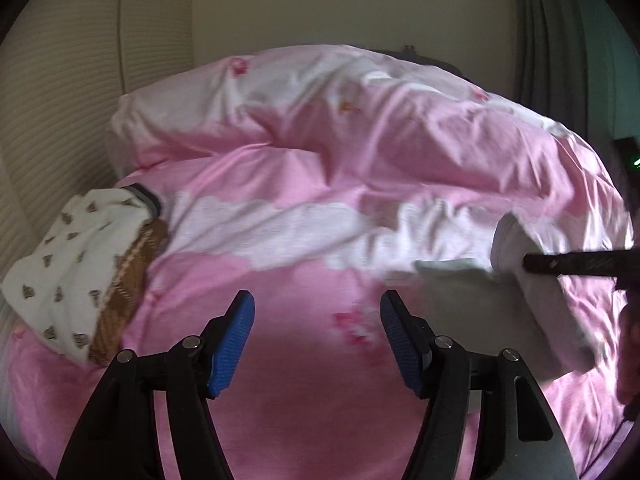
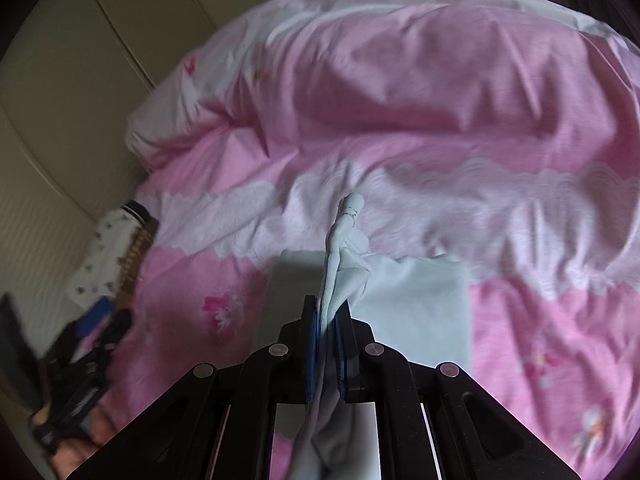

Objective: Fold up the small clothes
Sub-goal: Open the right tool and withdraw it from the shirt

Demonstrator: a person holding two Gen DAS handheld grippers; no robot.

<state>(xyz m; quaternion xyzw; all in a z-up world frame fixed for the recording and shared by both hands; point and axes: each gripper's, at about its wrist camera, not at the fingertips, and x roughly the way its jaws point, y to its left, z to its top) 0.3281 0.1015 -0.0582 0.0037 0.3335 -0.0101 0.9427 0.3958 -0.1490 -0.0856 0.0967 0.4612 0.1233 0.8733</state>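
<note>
1. The right hand-held gripper [image 2: 328, 320] is pinching a pale blue garment [image 2: 420, 300] between its closed jaws. A bunched strip of the cloth is sticking up past the fingertips, and more of it is trailing back under the gripper.
2. The rest of that garment is hanging or lying as a flat panel over the pink bedspread [image 2: 440, 100], just on the near side of the bedspread's white wavy band [image 2: 240, 208]. Whether the panel is touching the bed I cannot tell.
3. The left hand-held gripper [image 1: 317, 312] is hovering over the pink bedspread [image 1: 300, 380] with its jaws standing well apart and nothing between them.
4. From the left wrist view, the pale blue garment [image 1: 460, 300] is showing to the right of that empty gripper, with the right tool's dark finger clamped across it.
5. A white printed piece of clothing [image 1: 68, 260] with a brown checked piece [image 1: 128, 280] under it is lying at the far left of the bedspread, beside the wall.
6. Judging by this, the blue garment is looking only partly folded: one hand is carrying it, and the other appears free to take a second edge.
7. The pile at the left looks rumpled rather than neatly folded, so it may be waiting its turn; I cannot be sure.
</note>
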